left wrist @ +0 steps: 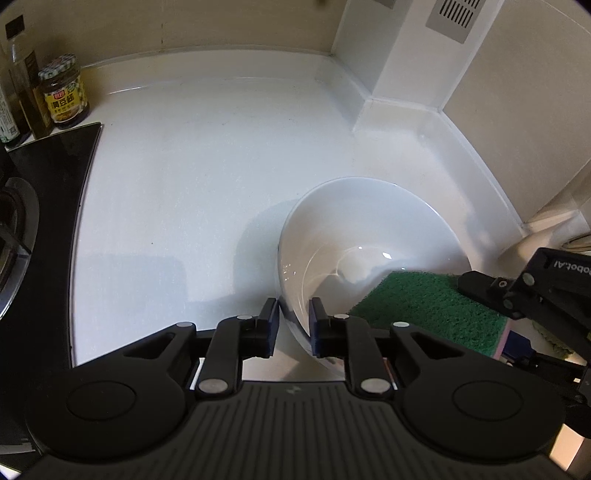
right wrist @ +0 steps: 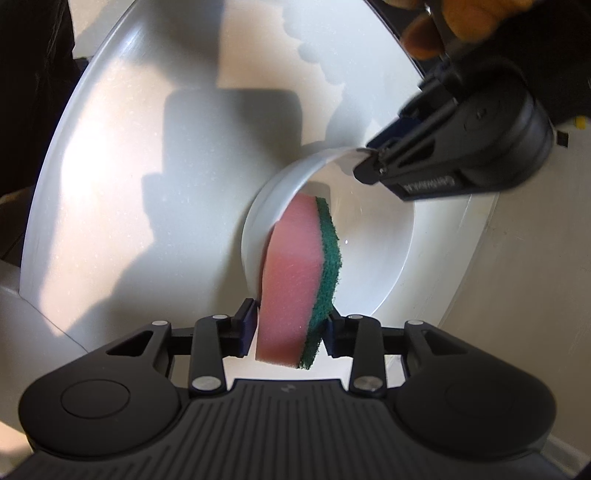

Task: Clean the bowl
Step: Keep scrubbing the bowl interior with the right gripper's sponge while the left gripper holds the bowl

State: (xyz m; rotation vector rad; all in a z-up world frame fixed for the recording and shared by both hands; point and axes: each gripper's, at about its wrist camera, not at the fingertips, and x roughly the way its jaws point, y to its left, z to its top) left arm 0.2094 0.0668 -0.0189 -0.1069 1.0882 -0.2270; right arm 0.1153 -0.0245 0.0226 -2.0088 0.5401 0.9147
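Note:
A white bowl (left wrist: 369, 221) stands tilted on its side over the white counter (left wrist: 203, 166), its opening turned toward the right. My left gripper (left wrist: 293, 325) is shut on the bowl's near rim, one pad outside and one inside. In the right wrist view the same gripper (right wrist: 369, 162) pinches the rim of the bowl (right wrist: 373, 240) from the upper right. My right gripper (right wrist: 291, 332) is shut on a pink sponge (right wrist: 291, 273) with a green scouring face. The sponge's far end reaches into the bowl's hollow. From the left wrist view I see the green face of the sponge (left wrist: 424, 310) and the right gripper (left wrist: 480, 295) behind it.
A jar with a yellow label (left wrist: 64, 96) and bottles (left wrist: 22, 74) stand at the back left by a black stove top (left wrist: 48, 184). A white wall column (left wrist: 406, 74) juts out at the back right corner. A person's hand (right wrist: 461, 18) grips the left tool.

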